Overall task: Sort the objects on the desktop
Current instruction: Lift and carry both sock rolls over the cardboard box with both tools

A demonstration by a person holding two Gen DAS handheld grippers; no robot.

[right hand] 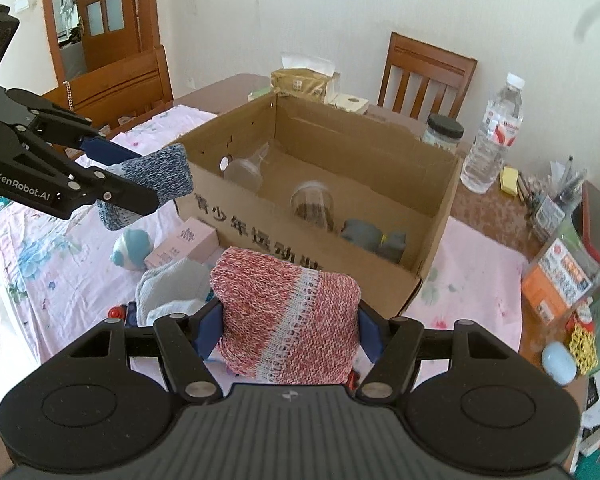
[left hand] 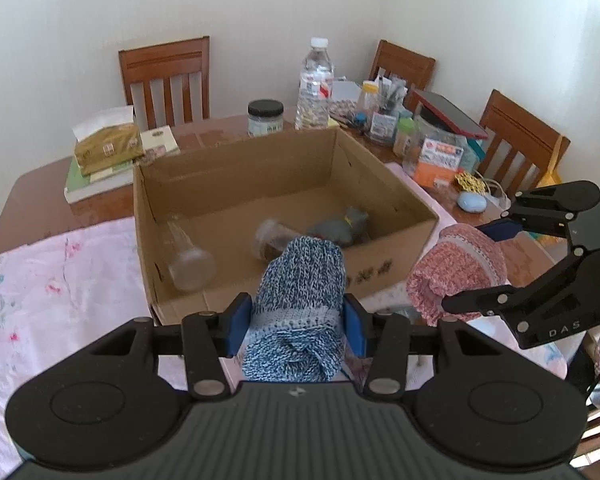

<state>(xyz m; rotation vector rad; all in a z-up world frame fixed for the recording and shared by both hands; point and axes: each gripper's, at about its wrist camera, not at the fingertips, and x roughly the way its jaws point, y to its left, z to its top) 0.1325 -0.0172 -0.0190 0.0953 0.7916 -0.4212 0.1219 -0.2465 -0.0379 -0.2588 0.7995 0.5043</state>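
My left gripper (left hand: pixel 298 320) is shut on a blue knitted roll (left hand: pixel 300 300) and holds it above the near edge of an open cardboard box (left hand: pixel 388 272). It also shows in the right wrist view (right hand: pixel 140 192), with the blue roll (right hand: pixel 156 176) at the box's left corner. My right gripper (right hand: pixel 288 328) is shut on a red knitted roll (right hand: pixel 288 316), held in front of the box (right hand: pixel 284 240). The red roll (left hand: pixel 456 272) and right gripper (left hand: pixel 484 264) show at the right of the left wrist view. Inside the box lie two clear jars (right hand: pixel 314 204) (right hand: pixel 246 170) and a grey object (right hand: pixel 364 234).
On the pink cloth (right hand: pixel 60 272) before the box lie a pink carton (right hand: pixel 186 242), a blue-white toy (right hand: pixel 132 248) and a pale cloth (right hand: pixel 172 288). A water bottle (right hand: pixel 494 136), dark-lidded jar (right hand: pixel 442 134), tissue pack (right hand: pixel 300 80), pen holder and boxes crowd the table's far and right sides. Chairs surround it.
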